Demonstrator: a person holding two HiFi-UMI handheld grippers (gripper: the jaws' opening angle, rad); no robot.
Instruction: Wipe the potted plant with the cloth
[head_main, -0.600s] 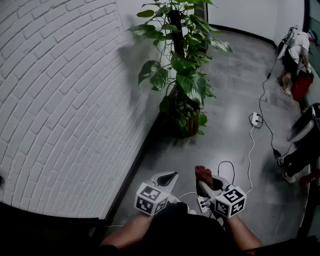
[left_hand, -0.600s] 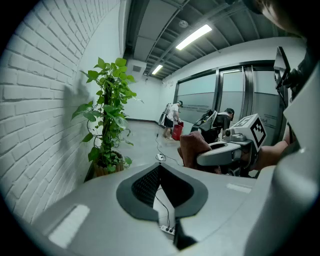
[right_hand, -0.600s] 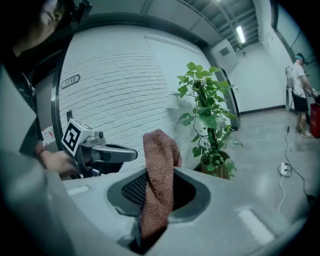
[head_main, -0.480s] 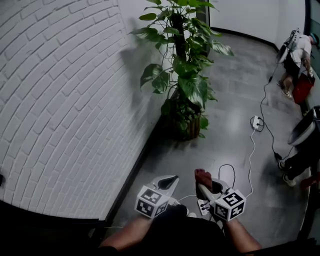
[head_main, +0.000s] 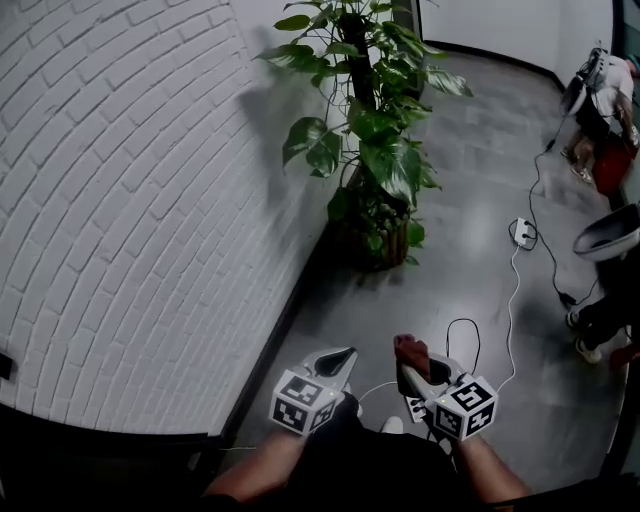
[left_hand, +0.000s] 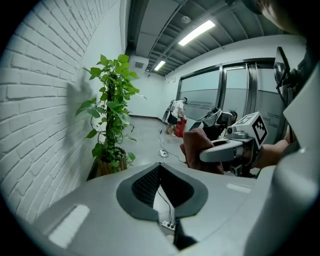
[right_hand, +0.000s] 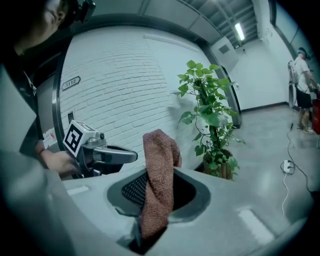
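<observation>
The potted plant (head_main: 370, 130) is tall with broad green leaves. It stands in a woven pot (head_main: 383, 243) on the grey floor, close to the white brick wall. Both grippers are held low, well short of it. My right gripper (head_main: 412, 362) is shut on a reddish-brown cloth (head_main: 408, 349), which sticks up out of its jaws (right_hand: 159, 167). My left gripper (head_main: 336, 360) is beside it, shut and holding nothing (left_hand: 161, 172). The left gripper view shows the plant (left_hand: 111, 100) at the left and the cloth (left_hand: 196, 149) at the right. In the right gripper view the plant (right_hand: 210, 110) stands ahead to the right.
The white brick wall (head_main: 130, 200) fills the left side. A power strip (head_main: 524, 235) with a white cable lies on the floor to the right of the pot, and another strip (left_hand: 168, 226) is near my feet. People (head_main: 608, 100) stand at the far right.
The head view has shifted slightly, so the plant sits a little higher in it. Both grippers keep their places and the cloth stays held.
</observation>
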